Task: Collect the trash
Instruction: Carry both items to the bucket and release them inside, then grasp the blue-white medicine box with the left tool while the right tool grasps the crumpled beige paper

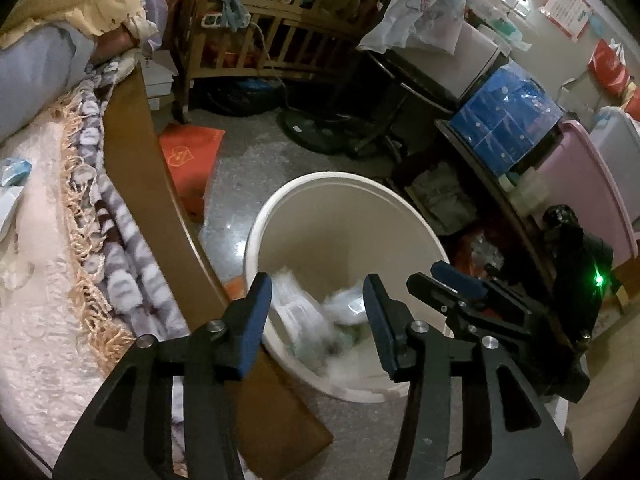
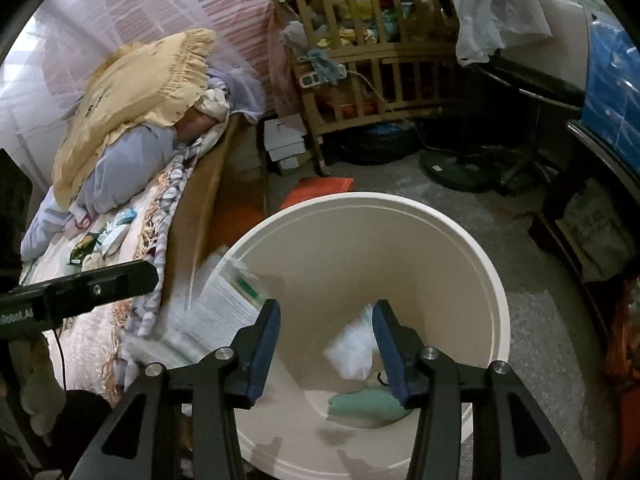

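White plastic bin [image 2: 496, 280] sits right under both sets of open, empty jaws, with a blurry printed wrapper [image 2: 224, 304] at its near-left rim, just left of your right gripper [image 2: 326, 344]. It could slip down between bin and bed [image 2: 132, 292]. More scraps [image 2: 100, 240] lie on the bed, far left. Your left gripper [image 1: 316, 316] crowds that side, so mind a bump.

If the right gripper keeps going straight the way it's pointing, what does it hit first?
Probably the crumpled white plastic bag lying inside the white bucket. The open right gripper points down into the bucket's mouth; depth is hard to judge, but nothing else seems in line.
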A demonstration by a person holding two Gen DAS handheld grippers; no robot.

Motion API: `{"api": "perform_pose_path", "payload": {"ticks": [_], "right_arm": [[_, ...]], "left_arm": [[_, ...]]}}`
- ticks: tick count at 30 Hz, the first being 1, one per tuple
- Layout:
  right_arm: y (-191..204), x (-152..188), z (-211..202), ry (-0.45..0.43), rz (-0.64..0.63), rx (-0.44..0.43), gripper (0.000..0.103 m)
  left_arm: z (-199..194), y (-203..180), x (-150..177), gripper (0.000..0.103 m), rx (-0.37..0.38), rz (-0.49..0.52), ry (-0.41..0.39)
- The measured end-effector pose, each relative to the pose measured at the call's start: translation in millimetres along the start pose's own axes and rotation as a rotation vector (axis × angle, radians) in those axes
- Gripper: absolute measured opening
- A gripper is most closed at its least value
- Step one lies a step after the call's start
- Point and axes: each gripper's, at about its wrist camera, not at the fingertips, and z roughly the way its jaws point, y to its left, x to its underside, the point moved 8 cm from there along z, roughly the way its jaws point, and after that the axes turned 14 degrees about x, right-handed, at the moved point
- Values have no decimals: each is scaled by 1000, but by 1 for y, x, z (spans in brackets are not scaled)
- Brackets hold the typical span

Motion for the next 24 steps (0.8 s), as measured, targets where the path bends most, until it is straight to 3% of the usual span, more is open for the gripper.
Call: {"api": "perform_pose_path", "payload": {"ticks": [14,18,24], "right_arm": [[66,9,2,35,-87,-97,47],[94,6,-2,29,-120,-129,58],[150,7,-9,27,-193,-197,60]], "left_arm": [[-68,51,20,46,-216,-2,-57],[-94,70,25,46,-265,-17,-90],[-139,100,35,46,-326,-54,-135]]}}
